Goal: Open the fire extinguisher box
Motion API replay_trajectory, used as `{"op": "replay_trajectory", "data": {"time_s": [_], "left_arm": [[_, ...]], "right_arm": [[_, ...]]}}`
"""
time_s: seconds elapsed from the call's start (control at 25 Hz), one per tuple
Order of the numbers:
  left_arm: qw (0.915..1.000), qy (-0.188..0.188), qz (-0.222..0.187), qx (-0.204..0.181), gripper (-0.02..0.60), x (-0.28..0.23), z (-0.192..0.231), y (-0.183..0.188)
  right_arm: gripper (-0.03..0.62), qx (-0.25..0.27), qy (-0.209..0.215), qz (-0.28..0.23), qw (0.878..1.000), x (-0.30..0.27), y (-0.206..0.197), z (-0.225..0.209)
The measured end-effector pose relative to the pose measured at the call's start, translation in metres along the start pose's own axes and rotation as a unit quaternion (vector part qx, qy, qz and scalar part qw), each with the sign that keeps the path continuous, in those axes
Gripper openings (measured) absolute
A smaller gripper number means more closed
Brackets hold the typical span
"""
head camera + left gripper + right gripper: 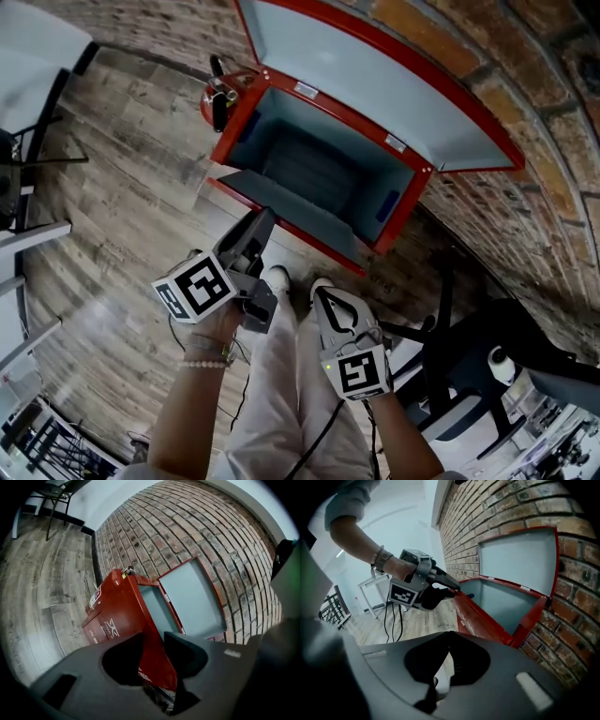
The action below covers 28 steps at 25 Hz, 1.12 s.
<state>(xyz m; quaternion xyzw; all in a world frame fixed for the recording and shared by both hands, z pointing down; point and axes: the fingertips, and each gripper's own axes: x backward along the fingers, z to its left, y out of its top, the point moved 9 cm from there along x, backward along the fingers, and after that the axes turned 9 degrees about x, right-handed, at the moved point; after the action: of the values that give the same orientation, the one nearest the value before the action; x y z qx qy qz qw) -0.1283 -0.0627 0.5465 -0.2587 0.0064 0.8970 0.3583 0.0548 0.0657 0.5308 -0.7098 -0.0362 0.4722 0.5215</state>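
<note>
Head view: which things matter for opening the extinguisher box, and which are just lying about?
Job:
fire extinguisher box
lid, already raised against the brick wall
left gripper, open, near the box's front rim
right gripper, shut, empty

Lying about:
fire extinguisher beside the box
dark chair

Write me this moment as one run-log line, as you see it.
lid: open, against brick wall | box: nothing visible inside | left gripper: jaws apart at front rim | right gripper: shut, empty
</note>
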Motion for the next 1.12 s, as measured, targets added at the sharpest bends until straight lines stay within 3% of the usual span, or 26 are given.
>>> {"op": "replay_trajectory", "data": {"time_s": [0.12, 0.2, 0.44, 0.68, 1.12], "left_arm": [[1.0, -0.002, 0.002, -0.004, 0.143, 0.001, 0.003, -0.001], [0.9999, -0.002, 0.004, -0.009, 0.143, 0.003, 0.005, -0.001], [0.9999, -0.006, 0.005, -0.009, 0.144, 0.01, 0.01, -0.005], [0.9998, -0.01, 0.006, -0.015, 0.143, 0.013, 0.015, -0.006], [0.9996, -0.011, 0.003, -0.025, 0.141, 0.025, 0.024, -0.011]], "right_arm": [[0.005, 0.018, -0.014, -0.011, 1.0, 0.007, 0.018, -0.01], [0.058, 0.022, -0.019, -0.017, 0.999, 0.009, 0.029, -0.016], [0.107, 0.041, -0.007, 0.001, 0.999, 0.005, 0.045, -0.032], [0.107, 0.058, 0.074, 0.035, 0.995, -0.016, 0.049, -0.041], [0.088, 0.021, 0.177, 0.065, 0.982, -0.043, 0.043, -0.051]]}}
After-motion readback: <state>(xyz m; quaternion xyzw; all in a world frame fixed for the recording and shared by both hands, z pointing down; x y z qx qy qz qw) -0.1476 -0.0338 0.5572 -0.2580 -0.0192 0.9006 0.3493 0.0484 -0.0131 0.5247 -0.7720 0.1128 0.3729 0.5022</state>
